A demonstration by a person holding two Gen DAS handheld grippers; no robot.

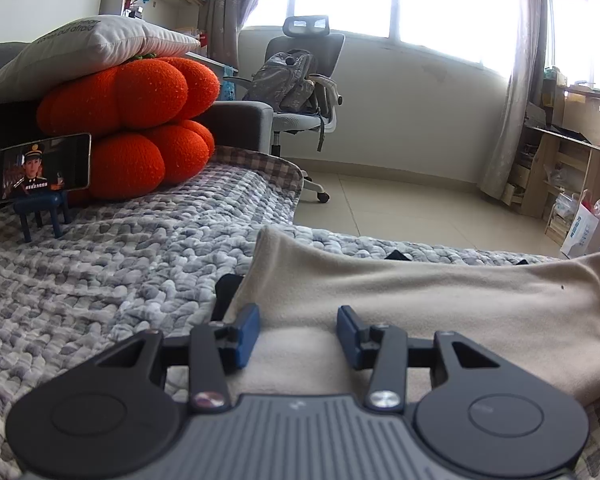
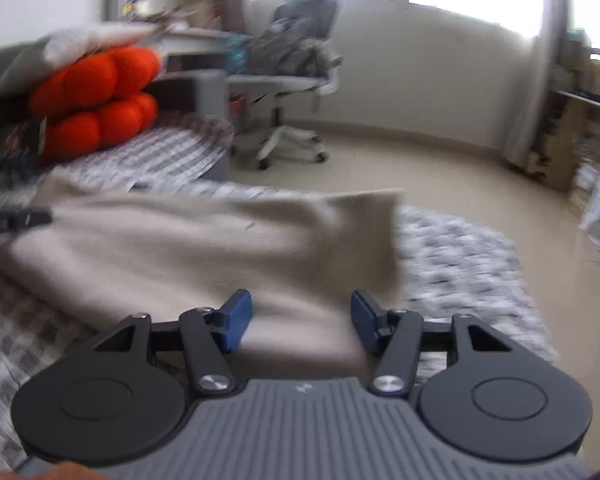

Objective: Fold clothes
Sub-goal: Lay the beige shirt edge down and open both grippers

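Lying flat, beige garment [image 1: 440, 300] stretches sideways across the quilt [image 1: 99, 280].

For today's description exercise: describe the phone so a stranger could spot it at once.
Start at the bed with the grey checked blanket. At its head sit stacked orange pumpkin cushions. The phone leans against them on a small blue stand, the only thing with a lit screen.

"afraid", upside down, on white pillow [image 1: 99, 46]

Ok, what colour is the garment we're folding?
Plain beige garment, no pattern; it shows best in the left wrist view.
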